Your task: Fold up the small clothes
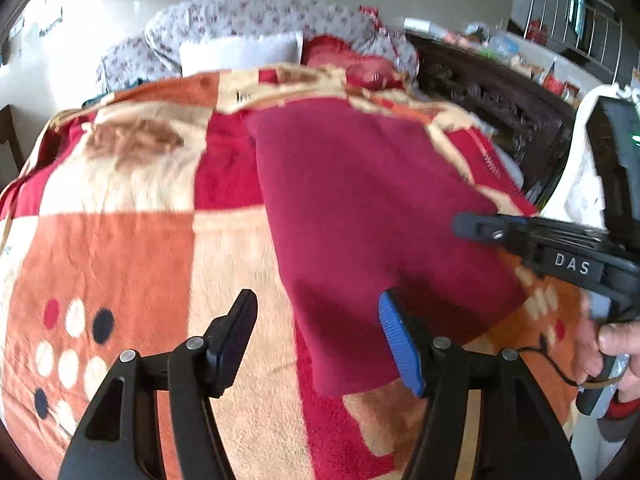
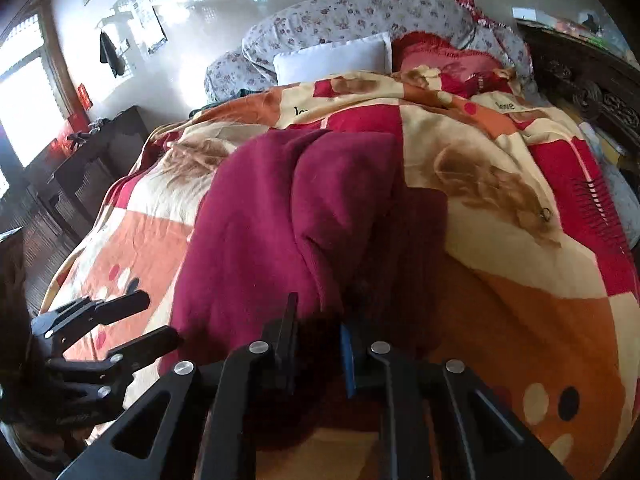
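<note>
A dark red garment (image 1: 360,208) lies on the patterned blanket (image 1: 120,264) of a bed. My left gripper (image 1: 318,340) is open and empty just above the garment's near left corner. My right gripper (image 2: 316,348) is shut on the near edge of the dark red garment (image 2: 280,216) and lifts it into a raised fold. The right gripper also shows in the left wrist view (image 1: 472,228) at the right edge, seen side-on. The left gripper shows in the right wrist view (image 2: 160,320) at the lower left, jaws apart.
A white pillow (image 1: 240,54), a red cushion (image 1: 344,60) and a floral duvet (image 1: 260,16) lie at the bed's head. A dark carved headboard (image 1: 492,100) runs along the right. A dark wooden desk (image 2: 80,160) stands left of the bed. A white chair (image 1: 576,184) stands at the right.
</note>
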`<state>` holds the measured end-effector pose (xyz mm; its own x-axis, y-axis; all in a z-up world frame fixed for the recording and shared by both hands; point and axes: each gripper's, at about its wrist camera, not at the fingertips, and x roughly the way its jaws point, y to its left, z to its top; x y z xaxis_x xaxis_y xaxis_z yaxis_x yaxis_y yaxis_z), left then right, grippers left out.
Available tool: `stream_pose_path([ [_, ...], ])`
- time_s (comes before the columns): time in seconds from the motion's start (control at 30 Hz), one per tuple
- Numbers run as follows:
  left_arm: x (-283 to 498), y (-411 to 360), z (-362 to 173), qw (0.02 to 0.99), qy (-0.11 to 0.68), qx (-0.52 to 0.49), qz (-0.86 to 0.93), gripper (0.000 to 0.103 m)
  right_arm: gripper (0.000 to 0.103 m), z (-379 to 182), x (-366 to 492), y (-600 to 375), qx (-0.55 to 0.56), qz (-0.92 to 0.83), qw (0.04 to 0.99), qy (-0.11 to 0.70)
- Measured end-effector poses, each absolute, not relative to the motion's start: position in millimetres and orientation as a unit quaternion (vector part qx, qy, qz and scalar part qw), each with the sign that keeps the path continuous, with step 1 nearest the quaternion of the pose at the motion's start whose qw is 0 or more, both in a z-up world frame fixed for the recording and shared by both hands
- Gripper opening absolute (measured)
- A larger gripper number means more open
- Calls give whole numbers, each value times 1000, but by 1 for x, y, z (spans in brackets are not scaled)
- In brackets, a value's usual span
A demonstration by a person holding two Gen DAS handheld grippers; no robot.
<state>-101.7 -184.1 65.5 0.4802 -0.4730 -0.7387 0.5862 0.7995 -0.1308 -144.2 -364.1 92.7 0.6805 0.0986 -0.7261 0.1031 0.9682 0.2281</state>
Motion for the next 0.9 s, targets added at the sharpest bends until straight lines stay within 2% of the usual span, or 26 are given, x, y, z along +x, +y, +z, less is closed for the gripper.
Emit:
stream_pose_path([
  [0.2, -103, -197, 43, 847, 420, 84, -315, 63, 18, 64, -148, -379, 147, -29, 899, 412],
  [0.27, -104, -196, 45, 849, 418, 84, -312, 63, 29, 74, -156, -386, 171, -23, 898, 405],
  [0.37, -112, -189, 59, 859, 401, 89, -306, 63, 37, 101, -169, -395, 196, -28, 910, 365],
  [0.5, -108, -187, 77, 880, 367, 94, -286, 63, 38, 128, -158, -387, 157, -44, 929, 333],
  [0.67, -96, -202, 65, 874, 389, 86, -278, 63, 37, 115, -107, -378, 128, -25, 925, 357],
  [0.73, -93, -207, 58, 871, 396, 82, -279, 64, 32, 101, -93, -379, 100, -51, 919, 378],
  [0.77, -92, -208, 56, 870, 397, 81, -280, 65, 26, 93, -87, -382, 78, -76, 915, 389],
  [0.8, -92, -210, 54, 871, 396, 82, -280, 69, 25, 87, -84, -386, 59, -100, 912, 393],
  [0.9, -92, -217, 50, 874, 387, 91, -279, 73, 27, 75, -87, -411, 121, -86, 909, 389],
])
